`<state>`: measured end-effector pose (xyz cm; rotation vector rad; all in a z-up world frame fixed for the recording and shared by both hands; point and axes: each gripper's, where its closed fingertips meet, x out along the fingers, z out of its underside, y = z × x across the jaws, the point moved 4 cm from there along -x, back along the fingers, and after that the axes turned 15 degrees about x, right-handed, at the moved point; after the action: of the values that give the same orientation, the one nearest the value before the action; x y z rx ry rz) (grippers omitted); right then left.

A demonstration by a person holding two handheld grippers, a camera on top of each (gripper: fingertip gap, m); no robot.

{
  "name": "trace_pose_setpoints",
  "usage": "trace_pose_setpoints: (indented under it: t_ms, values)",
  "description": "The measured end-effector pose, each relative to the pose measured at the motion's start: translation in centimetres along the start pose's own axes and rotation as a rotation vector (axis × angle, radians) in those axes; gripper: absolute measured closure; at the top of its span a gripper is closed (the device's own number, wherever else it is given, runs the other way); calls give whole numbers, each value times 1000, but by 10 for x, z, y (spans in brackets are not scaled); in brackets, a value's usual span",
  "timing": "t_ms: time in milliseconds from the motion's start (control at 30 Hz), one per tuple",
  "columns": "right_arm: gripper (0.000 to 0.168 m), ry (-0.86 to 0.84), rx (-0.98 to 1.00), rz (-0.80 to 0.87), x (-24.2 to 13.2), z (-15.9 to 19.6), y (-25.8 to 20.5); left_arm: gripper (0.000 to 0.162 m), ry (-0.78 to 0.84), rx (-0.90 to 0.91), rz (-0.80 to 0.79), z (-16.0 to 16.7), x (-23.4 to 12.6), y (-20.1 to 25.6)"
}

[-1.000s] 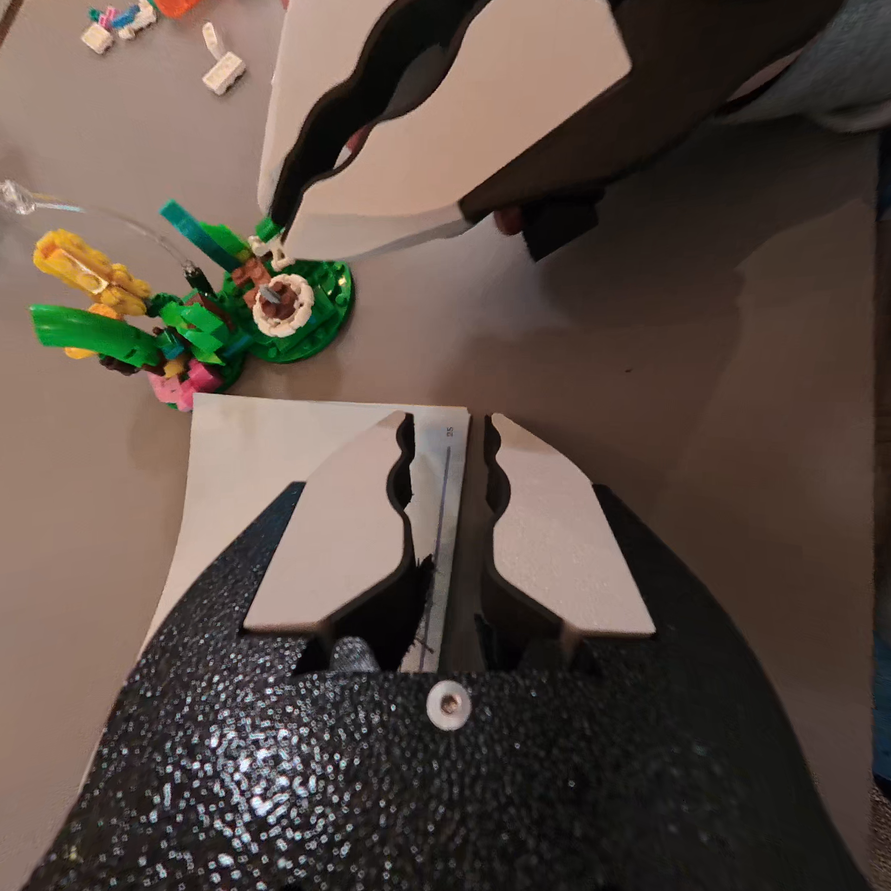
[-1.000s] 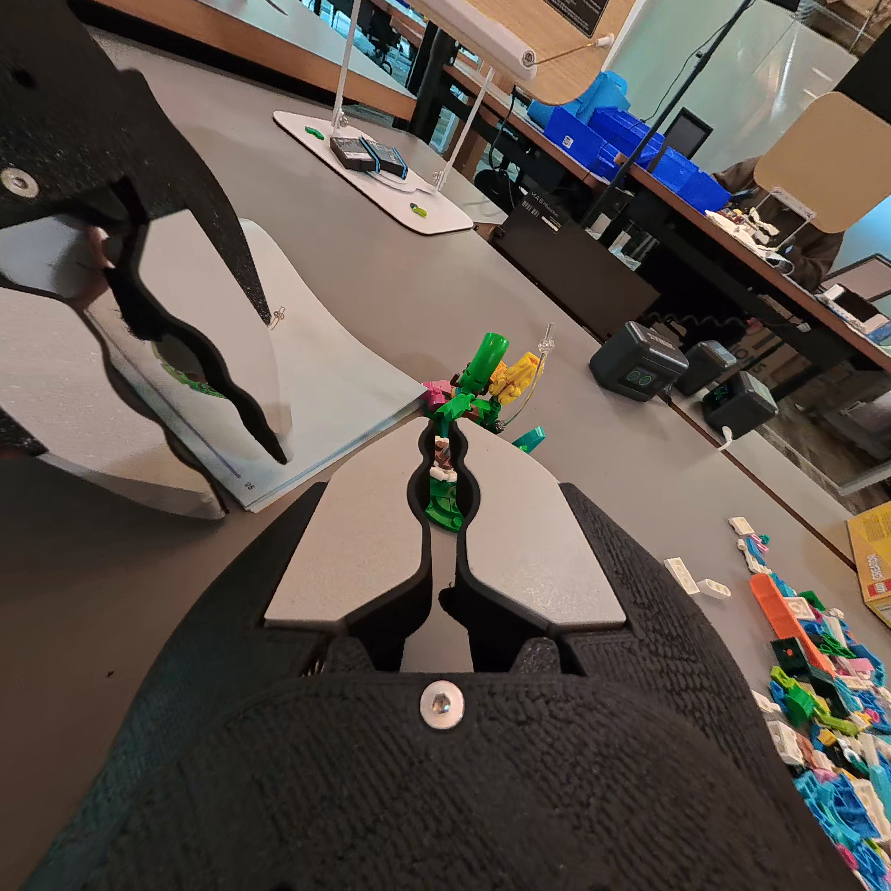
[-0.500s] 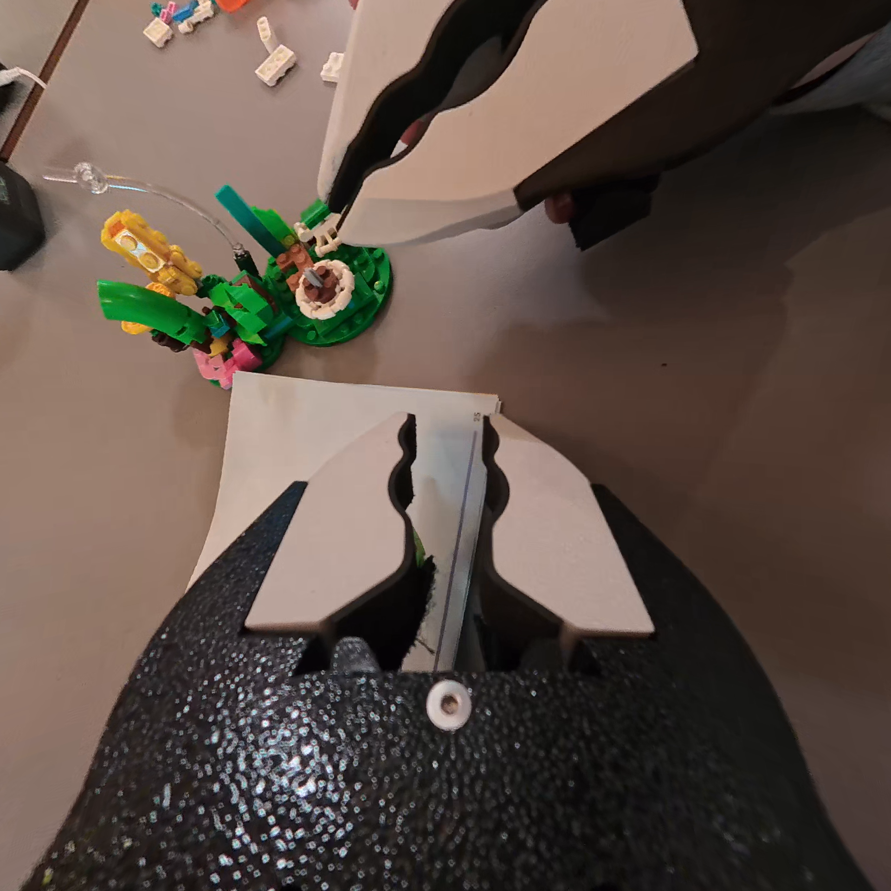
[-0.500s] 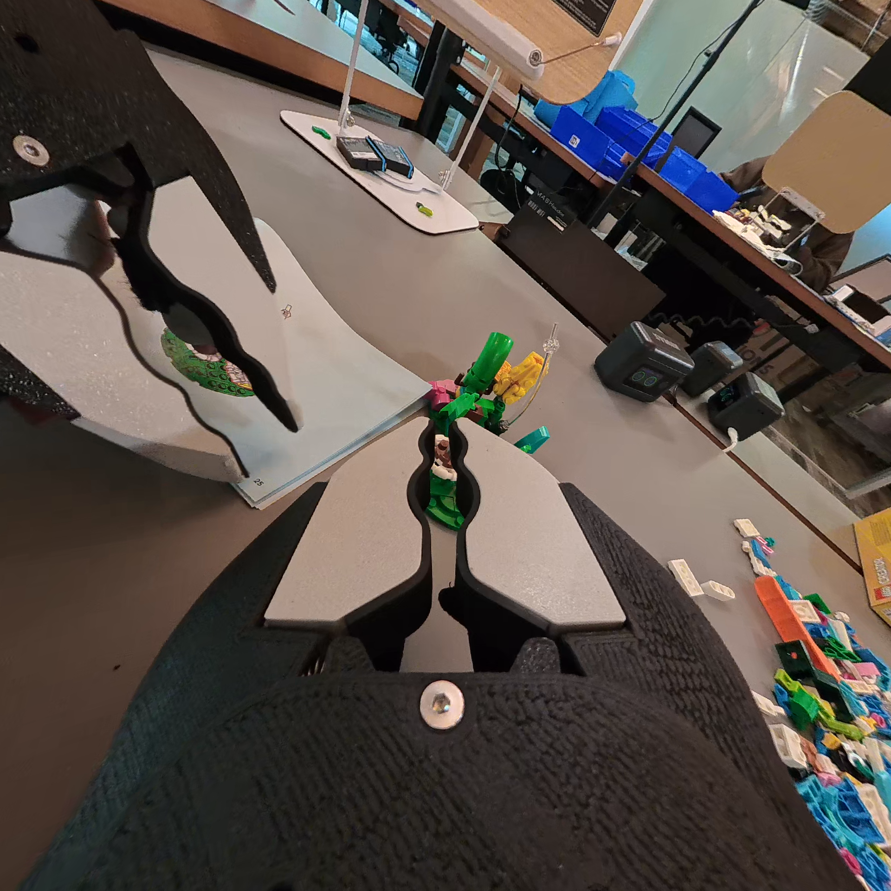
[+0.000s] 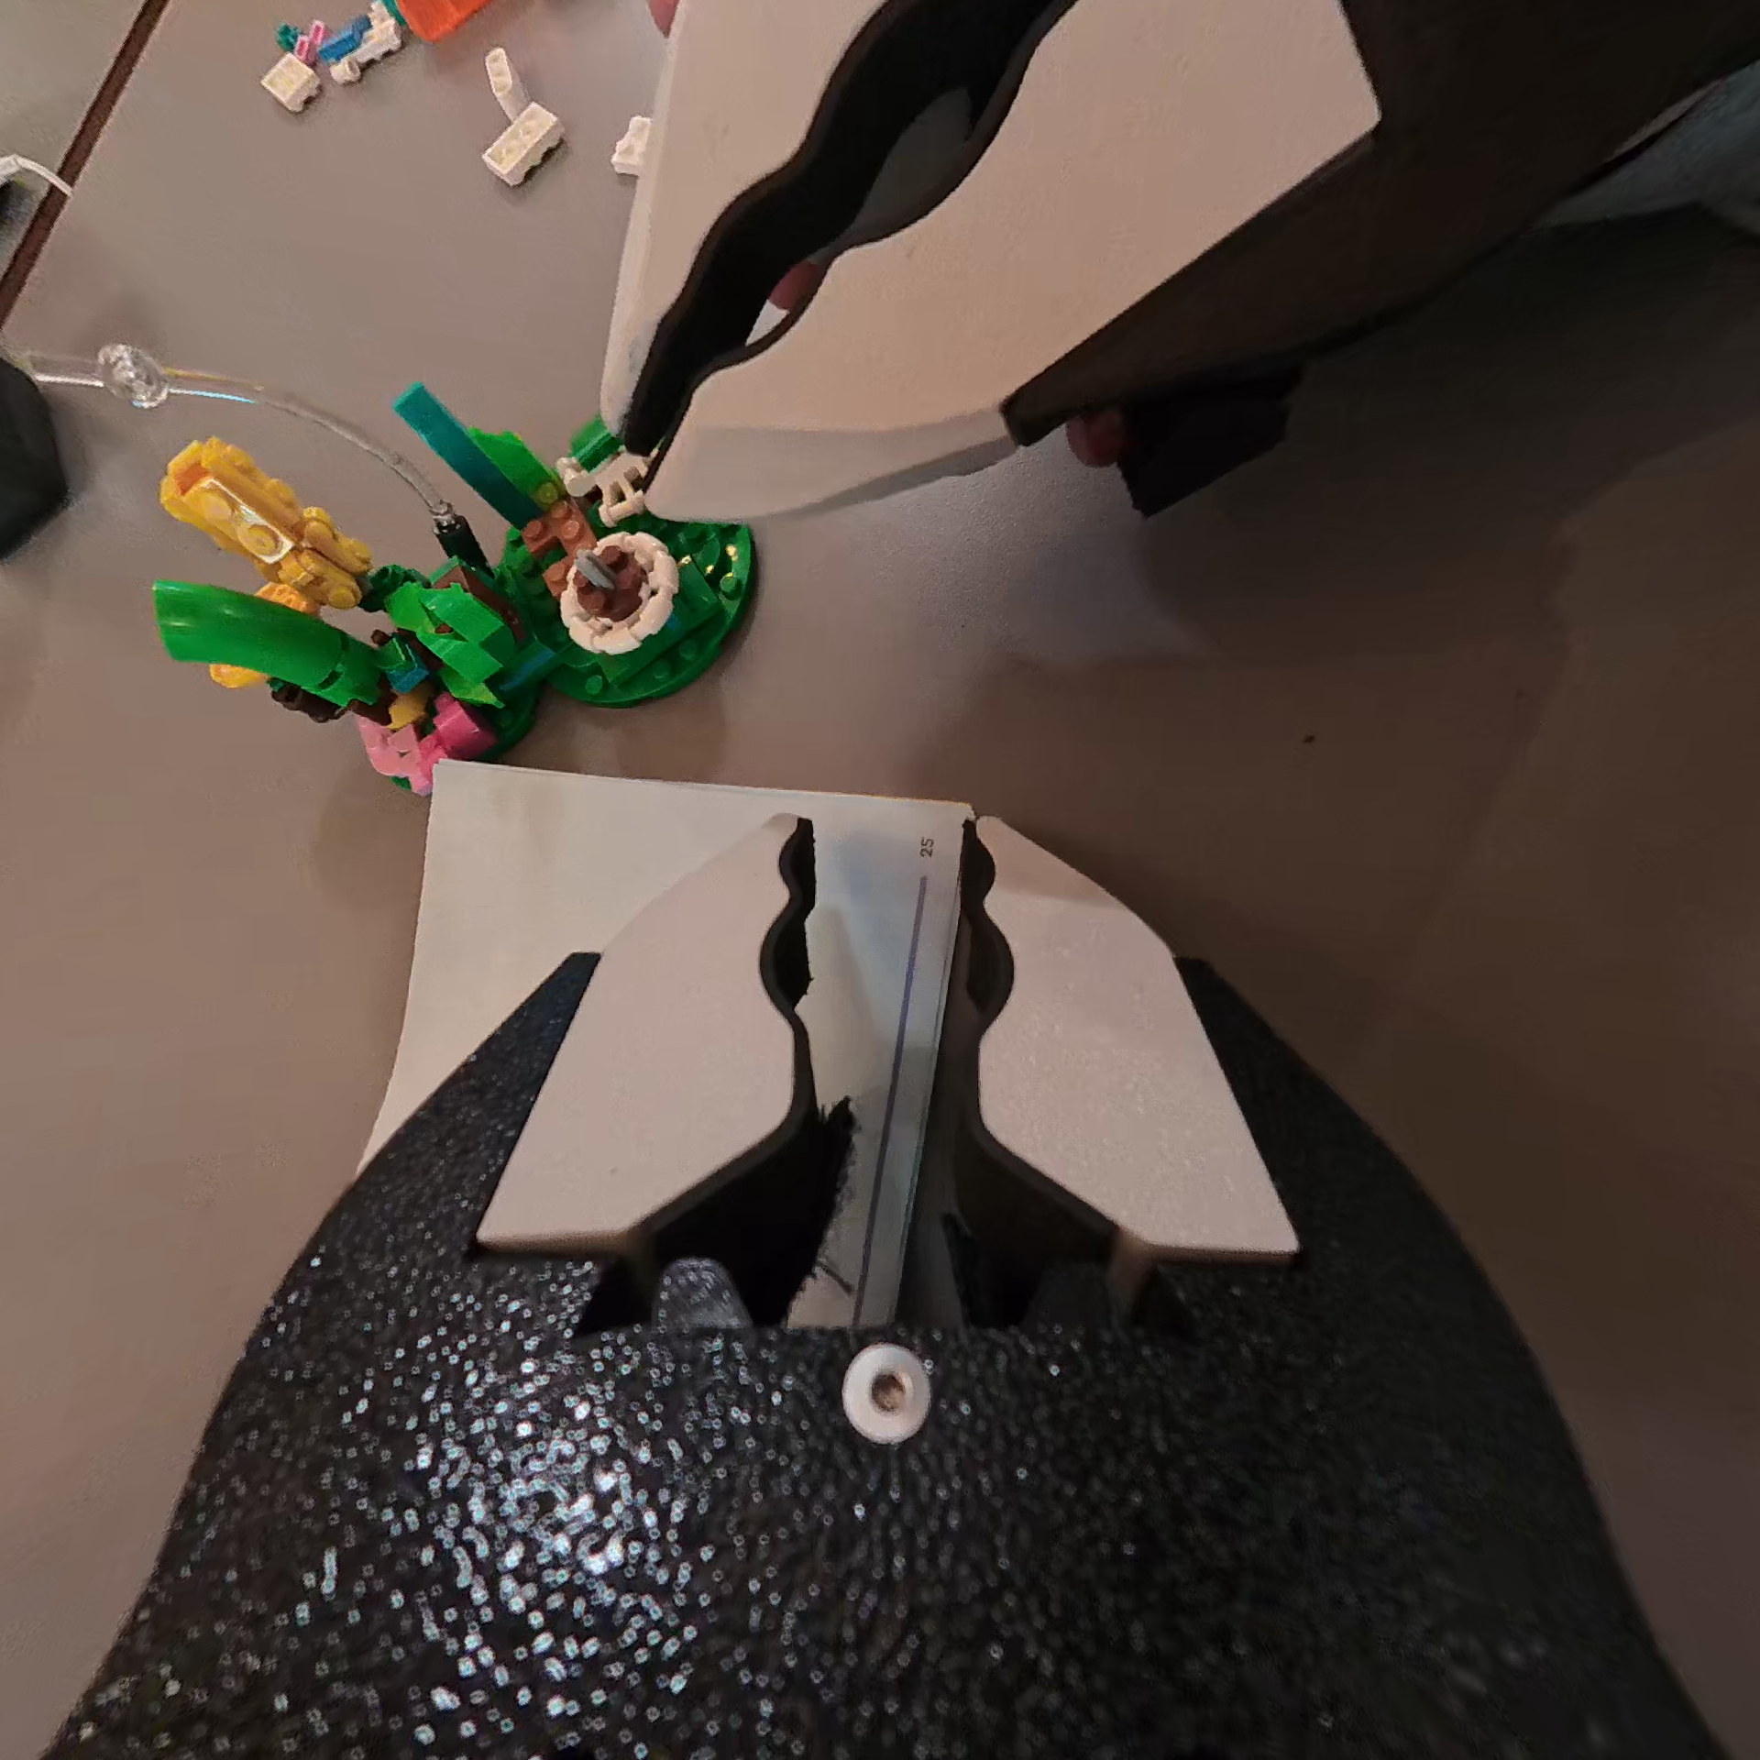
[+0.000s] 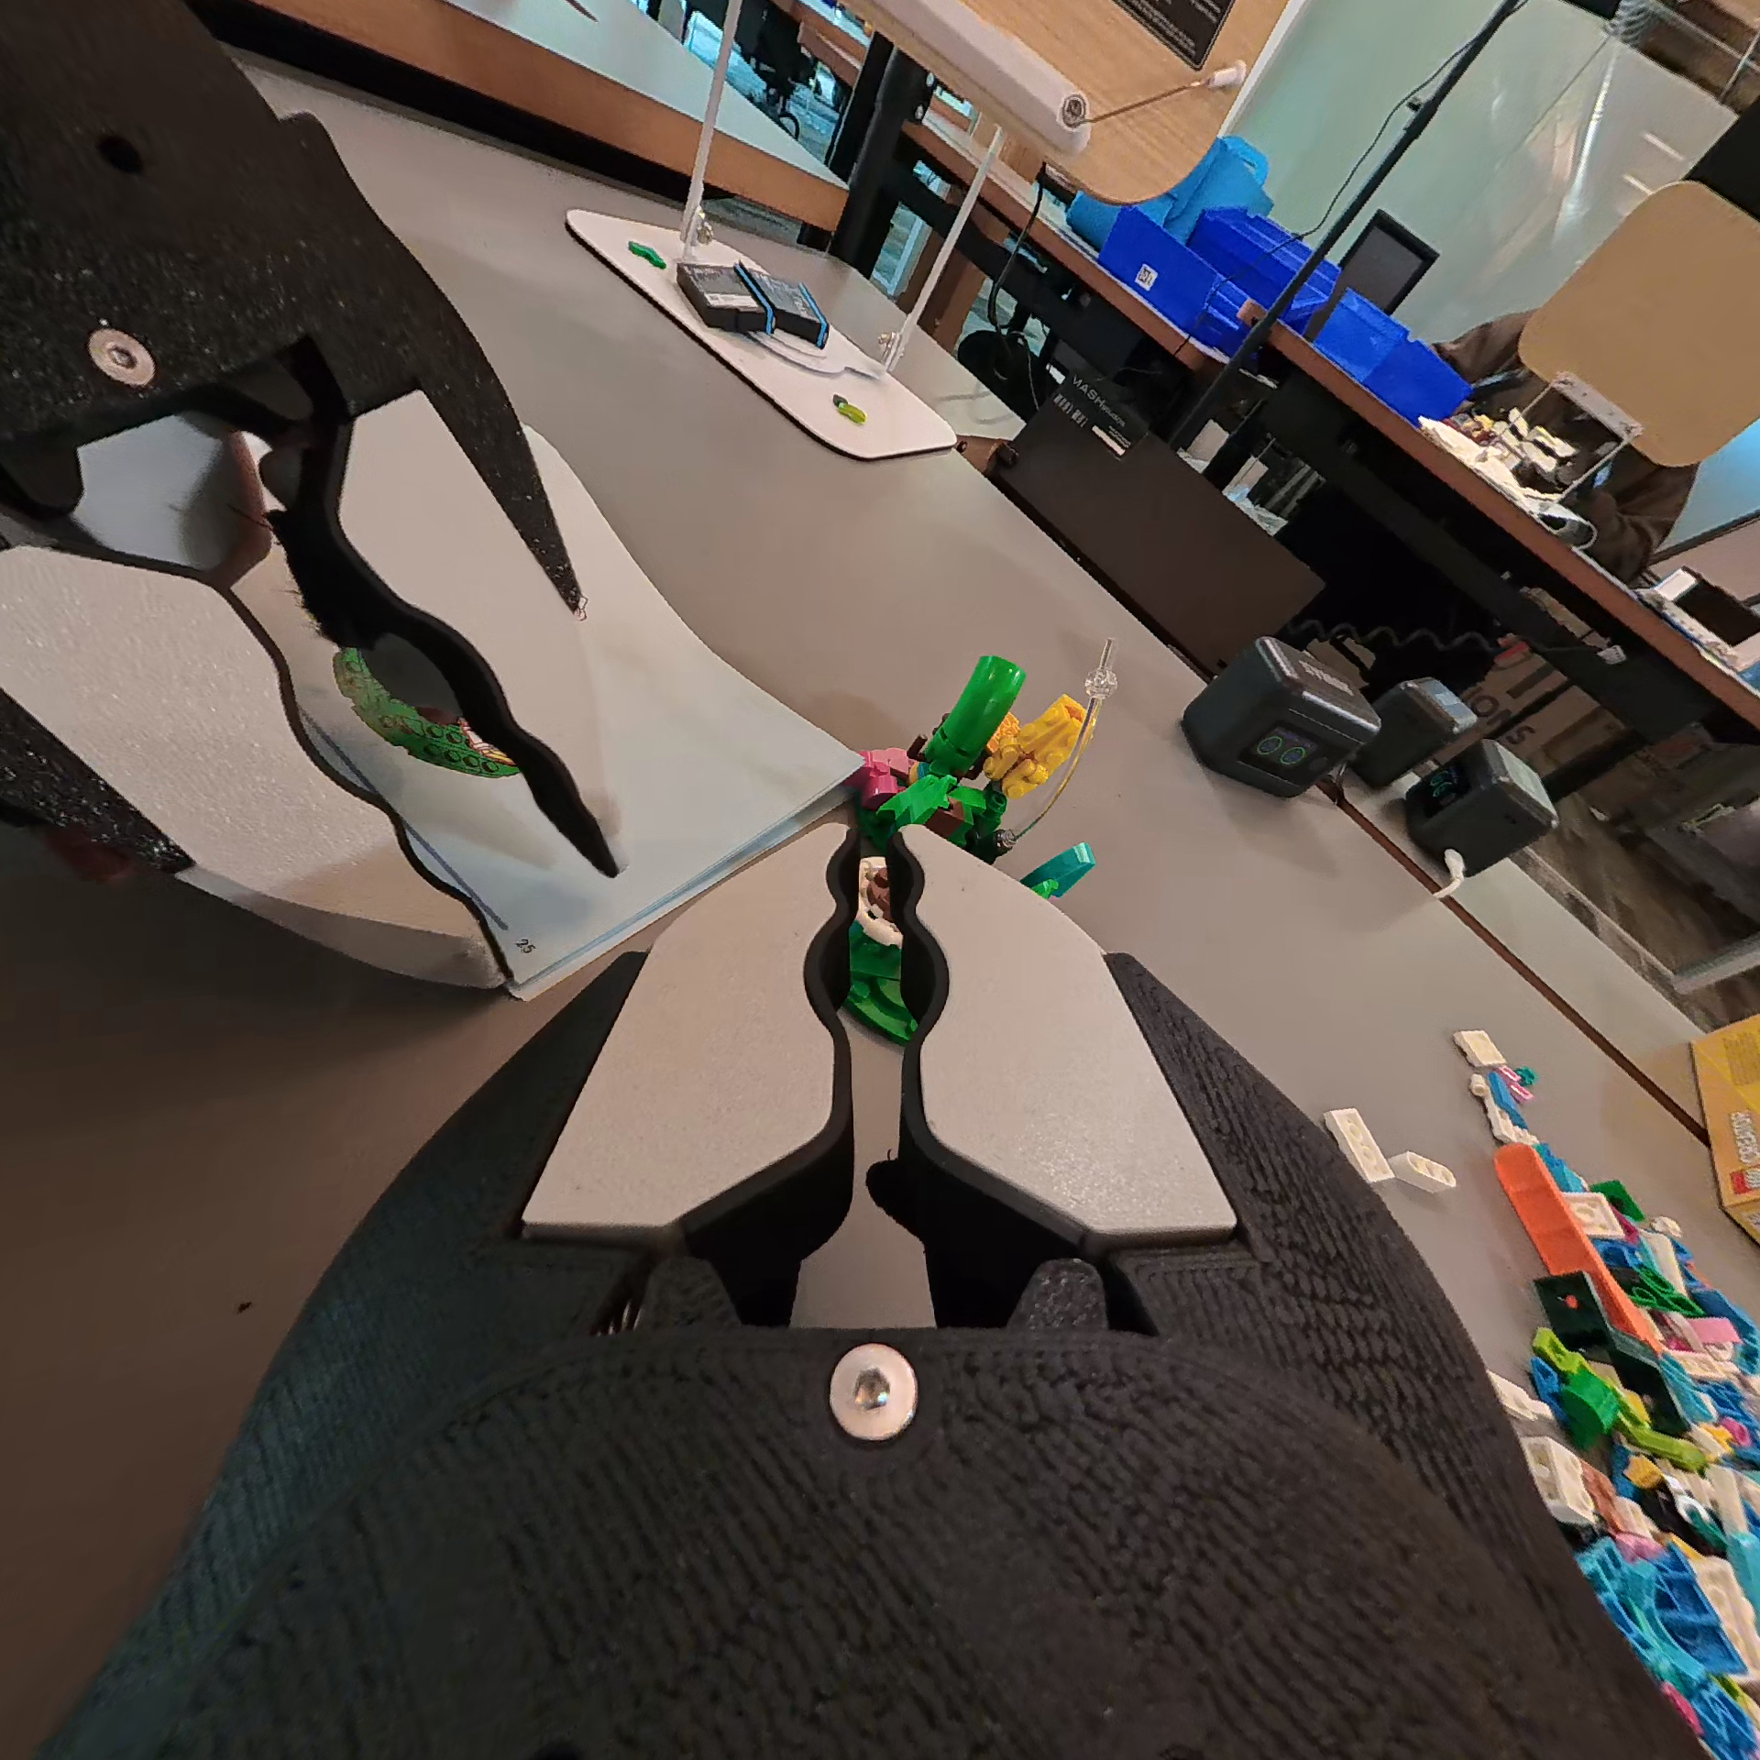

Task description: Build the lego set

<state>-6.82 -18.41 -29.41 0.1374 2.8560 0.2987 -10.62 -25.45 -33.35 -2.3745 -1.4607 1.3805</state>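
The lego model [image 5: 657, 648] is two joined green round bases with a brown and white ring flower [image 5: 619, 595], a yellow flower, a green tube and pink pieces. My right gripper [image 5: 633, 457] comes in from the top. It is shut on a small white piece [image 5: 610, 481] at the far edge of the green base. In the right wrist view its fingertips [image 6: 871, 838] nearly meet in front of the model [image 6: 876, 990]. My left gripper [image 5: 886, 838] is open and empty above the open instruction booklet [image 5: 590, 857]. It shows at the left of the right wrist view [image 6: 543, 914].
Loose white bricks [image 5: 519, 143] lie beyond the model. A pile of coloured pieces [image 6: 1638, 1381] and a yellow box [image 6: 1729, 1143] are at the right. Black devices [image 6: 1276, 714] and a white board with a stand [image 6: 762, 333] sit farther back on the grey table [image 6: 1238, 952]. Tip to tip, the grippers are about 7 centimeters apart.
My left gripper has shifted a little over the booklet, so the model sits further right in its view. My right gripper stays at the green base with the white piece.
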Motion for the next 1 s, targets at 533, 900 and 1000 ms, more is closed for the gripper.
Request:
trace_pose_setpoints:
  t_ms: [533,900,1000]
  values:
    - [164,-7,-6,-4,1,1,-1,156,-114,92,-153,6,0,-11]
    - [164,-7,-10,-9,2,1,-2,162,-143,52,-405,9,-26,-33]
    - [164,-5,-8,-12,2,0,-2,162,-102,-35,-611,11,-56,-48]
